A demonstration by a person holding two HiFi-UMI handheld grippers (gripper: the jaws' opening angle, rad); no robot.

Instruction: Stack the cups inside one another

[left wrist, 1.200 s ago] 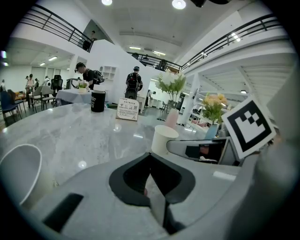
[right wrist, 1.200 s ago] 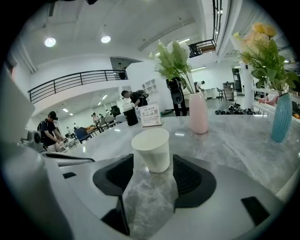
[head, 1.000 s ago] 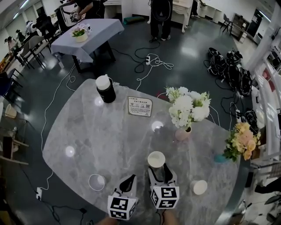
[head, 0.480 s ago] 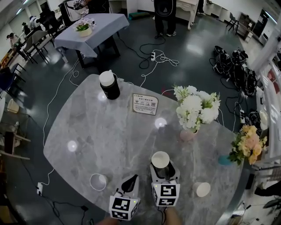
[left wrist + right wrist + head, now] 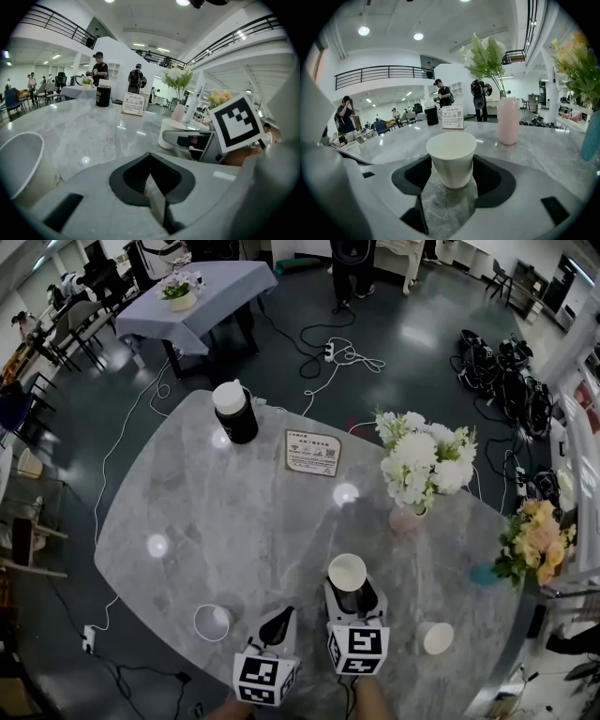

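A white paper cup [image 5: 348, 571] stands upright between the jaws of my right gripper [image 5: 352, 590], which is shut on it near the table's front edge. In the right gripper view the cup [image 5: 451, 157] fills the gap of that gripper [image 5: 452, 177], with both black pads against its sides. My left gripper [image 5: 278, 620] sits just to the left, shut on nothing, its jaws meeting in the left gripper view [image 5: 150, 171]. A second cup [image 5: 213, 622] stands left of it, and a third cup [image 5: 436, 637] stands to the right.
A pink vase of white flowers [image 5: 409, 518] stands just beyond the held cup. Yellow flowers [image 5: 530, 542] in a teal vase are at the right rim. A black bottle [image 5: 234, 412] and a sign card [image 5: 313, 453] are farther back. The grey marble table [image 5: 206, 512] ends right by the grippers.
The head view has shifted slightly. Both grippers and the held cup keep almost the same place relative to the vase and the other cups.
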